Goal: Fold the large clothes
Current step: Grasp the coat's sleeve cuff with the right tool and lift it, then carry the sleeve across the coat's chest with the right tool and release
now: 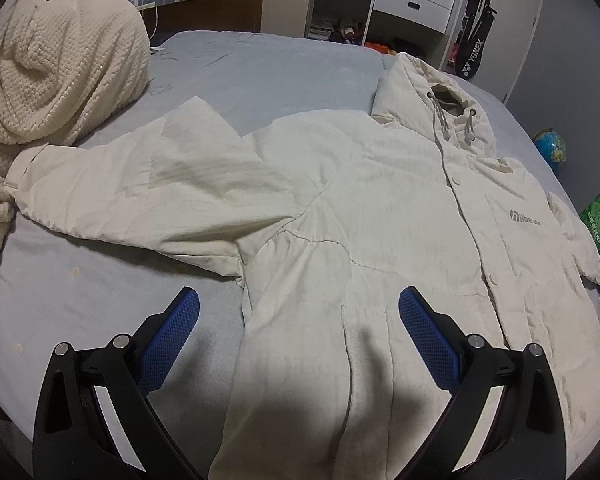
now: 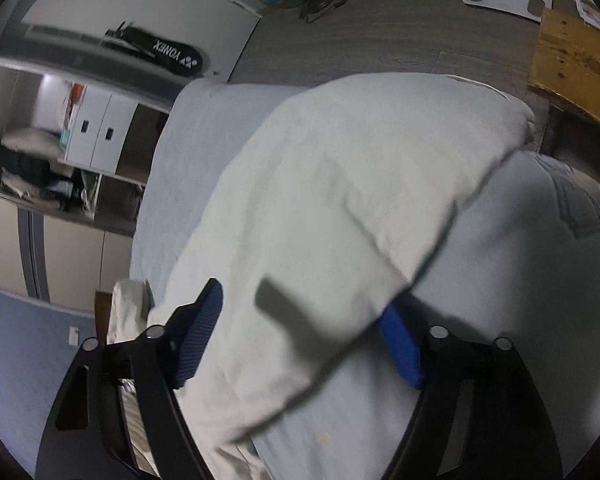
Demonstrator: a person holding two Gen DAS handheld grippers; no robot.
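Your fold has barely begun. The jacket (image 1: 364, 216) lies face up on the bed (image 1: 260, 68), buttoned, body flat, hood (image 1: 432, 92) up at the far end. No body fold is in place. One sleeve (image 1: 140, 184) lies spread out to the left, ahead of your left gripper (image 1: 299, 322), and is not yet brought in. The other sleeve (image 2: 340, 184) sits between the fingers of your right gripper (image 2: 300, 320); its cuff end reaches ahead toward the bed's edge. I judge this sleeve fold to be the step in hand, with the second sleeve and the body folds all left.

Left gripper: open, hovering above the jacket's lower front, one blue pad either side of the pocket area, nothing between them touched.

Right gripper: the jaws stand fairly wide with the sleeve between them; one pad is partly hidden under the cloth, the other lies alongside it. You cannot tell from this blurred view whether they press on it.

Jacket condition: cream, padded, lightly creased, grey logo on the chest, drawcords at the collar. A knitted cream blanket (image 1: 60, 60) lies heaped far left, touching the outspread sleeve's cuff.
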